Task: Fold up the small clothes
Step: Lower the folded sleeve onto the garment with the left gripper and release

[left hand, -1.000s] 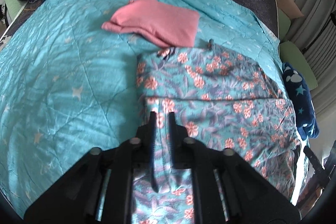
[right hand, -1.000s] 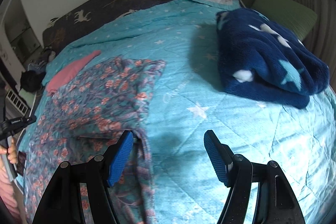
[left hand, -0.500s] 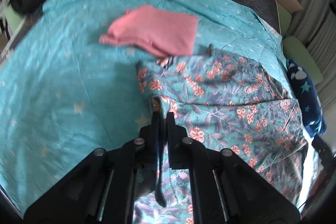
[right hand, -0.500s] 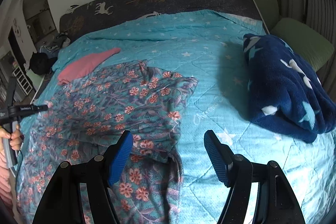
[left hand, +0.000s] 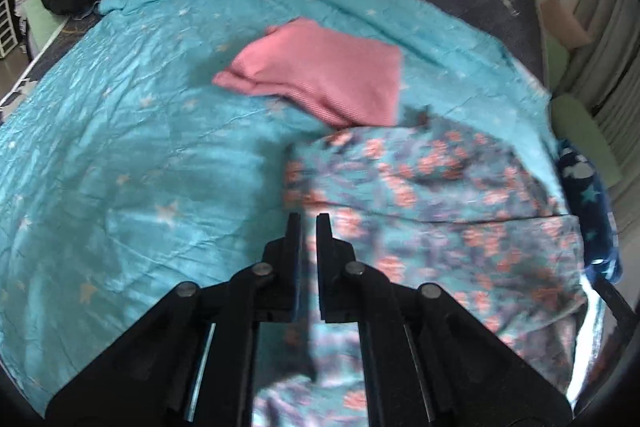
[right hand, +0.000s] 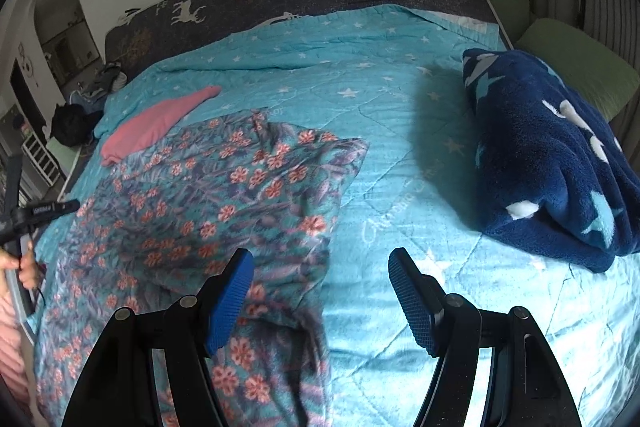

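The floral garment is spread across the turquoise star quilt on the bed, with its upper part folded over on itself so one fold edge runs across it in the left wrist view. It's pretty blurry in that view, but you can make out the coral flowers fine.

The left tool has its fingers nearly together, only a thin gap between them, and there's a strip of the floral fabric showing in that gap. I honestly can't tell whether it's actually pinching the cloth or just sitting over it.

The right tool is wide open with nothing in it; its blue pads are well apart, the left one over the garment's edge and the other over bare quilt.

A folded pink garment lies just past the floral one, touching its far edge. A navy fleece blanket with stars is bunched up over to the right.
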The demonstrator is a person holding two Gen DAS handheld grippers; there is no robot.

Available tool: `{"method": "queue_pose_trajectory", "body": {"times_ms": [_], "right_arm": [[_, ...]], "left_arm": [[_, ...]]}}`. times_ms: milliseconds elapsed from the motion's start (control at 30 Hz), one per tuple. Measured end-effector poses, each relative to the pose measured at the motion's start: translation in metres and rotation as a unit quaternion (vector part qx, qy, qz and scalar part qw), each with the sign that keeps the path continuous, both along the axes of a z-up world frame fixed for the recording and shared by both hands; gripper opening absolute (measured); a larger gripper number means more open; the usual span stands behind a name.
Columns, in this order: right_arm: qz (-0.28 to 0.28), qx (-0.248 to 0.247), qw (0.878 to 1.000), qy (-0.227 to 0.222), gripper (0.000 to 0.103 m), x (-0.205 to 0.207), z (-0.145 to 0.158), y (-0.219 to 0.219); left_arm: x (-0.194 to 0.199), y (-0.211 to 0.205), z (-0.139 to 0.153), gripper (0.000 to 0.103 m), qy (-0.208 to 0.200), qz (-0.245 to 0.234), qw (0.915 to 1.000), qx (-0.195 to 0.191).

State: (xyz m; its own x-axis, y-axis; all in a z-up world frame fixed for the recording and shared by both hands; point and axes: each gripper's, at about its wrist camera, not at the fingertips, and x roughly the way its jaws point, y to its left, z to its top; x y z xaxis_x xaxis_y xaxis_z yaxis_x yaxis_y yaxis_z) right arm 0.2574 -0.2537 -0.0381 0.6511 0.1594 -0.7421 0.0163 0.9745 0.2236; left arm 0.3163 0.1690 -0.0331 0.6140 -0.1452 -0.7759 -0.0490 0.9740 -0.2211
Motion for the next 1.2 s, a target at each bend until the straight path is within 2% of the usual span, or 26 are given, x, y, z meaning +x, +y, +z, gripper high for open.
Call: {"method": "queue_pose_trajectory", "body": {"times_ms": [33, 100, 133, 200, 233, 300, 400, 467, 500, 533, 567, 600, 667, 733, 800, 900, 967, 1033, 1067, 1133, 1167, 1200], "right_arm": [[0.001, 0.017, 1.000, 0.008, 0.072, 0.009, -0.001, -0.004], [0.002, 0.044, 0.999, 0.028, 0.072, 0.027, -0.005, -0.009], [0.000, 0.062, 0.997, 0.040, 0.072, 0.040, -0.008, -0.012], [-0.003, 0.082, 0.995, 0.050, 0.072, 0.056, -0.010, -0.016], [-0.007, 0.093, 0.994, 0.057, 0.072, 0.069, -0.012, -0.019], [-0.015, 0.106, 0.992, 0.072, 0.072, 0.084, -0.018, -0.025], [-0.018, 0.158, 0.982, 0.104, 0.072, 0.106, -0.036, -0.035], [-0.001, 0.208, 0.972, 0.109, 0.072, 0.118, -0.047, -0.039], [0.005, 0.215, 0.971, 0.102, 0.065, 0.123, -0.049, -0.040], [0.011, 0.214, 0.972, 0.094, 0.053, 0.128, -0.049, -0.040], [0.015, 0.206, 0.974, 0.093, 0.010, 0.132, -0.049, -0.040], [0.019, 0.205, 0.973, 0.099, 0.005, 0.137, -0.052, -0.038], [0.019, 0.201, 0.976, 0.087, 0.004, 0.141, -0.050, -0.035], [0.027, 0.188, 0.980, 0.062, 0.004, 0.141, -0.041, -0.033], [0.023, 0.187, 0.981, 0.041, 0.003, 0.144, -0.033, -0.036], [-0.006, 0.173, 0.983, 0.059, 0.003, 0.154, -0.042, -0.048], [-0.010, 0.172, 0.981, 0.084, 0.006, 0.153, -0.052, -0.055], [-0.013, 0.175, 0.981, 0.085, 0.008, 0.149, -0.050, -0.062], [-0.012, 0.172, 0.982, 0.081, 0.014, 0.149, -0.047, -0.064], [-0.007, 0.161, 0.984, 0.073, 0.029, 0.153, -0.037, -0.062], [0.000, 0.157, 0.985, 0.072, 0.039, 0.156, -0.032, -0.058], [0.008, 0.151, 0.986, 0.070, 0.044, 0.161, -0.024, -0.051]], "left_arm": [[-0.001, -0.006, 0.003, 0.014, -0.003, -0.009, 1.0000, 0.002], [0.001, -0.024, 0.008, 0.047, -0.010, -0.038, 0.9989, 0.027], [0.004, -0.034, 0.008, 0.053, -0.014, -0.047, 0.9972, 0.056], [0.013, -0.040, 0.006, 0.056, -0.013, -0.045, 0.9952, 0.086], [0.019, -0.039, 0.003, 0.056, -0.007, -0.043, 0.9951, 0.089], [0.036, -0.029, -0.007, 0.056, 0.015, -0.030, 0.9970, 0.070], [0.057, -0.009, -0.024, 0.056, 0.049, 0.007, 0.9978, 0.044], [0.071, 0.004, -0.037, 0.052, 0.072, 0.022, 0.9972, -0.005], [0.077, 0.008, -0.042, 0.041, 0.079, 0.023, 0.9962, -0.027], [0.085, 0.011, -0.046, 0.037, 0.084, 0.025, 0.9950, -0.048], [0.089, 0.010, -0.047, 0.026, 0.083, 0.023, 0.9949, -0.052], [0.092, 0.009, -0.046, 0.007, 0.081, 0.021, 0.9953, -0.049], [0.097, 0.002, -0.039, 0.006, 0.069, 0.023, 0.9970, -0.026], [0.098, -0.003, -0.030, 0.006, 0.039, 0.036, 0.9986, -0.002], [0.104, -0.002, -0.029, 0.005, 0.032, 0.044, 0.9985, 0.012], [0.109, 0.003, -0.037, 0.005, 0.042, 0.055, 0.9970, 0.034], [0.104, 0.012, -0.039, 0.006, 0.047, 0.048, 0.9976, 0.014], [0.098, 0.019, -0.031, 0.006, 0.037, 0.044, 0.9984, -0.005], [0.098, 0.020, -0.027, 0.006, 0.030, 0.039, 0.9987, -0.012], [0.101, 0.013, -0.017, 0.019, 0.024, 0.011, 0.9993, -0.027], [0.104, 0.007, -0.015, 0.035, 0.030, -0.003, 0.9992, -0.027], [0.106, 0.000, -0.014, 0.050, 0.036, -0.015, 0.9990, -0.023]]}}
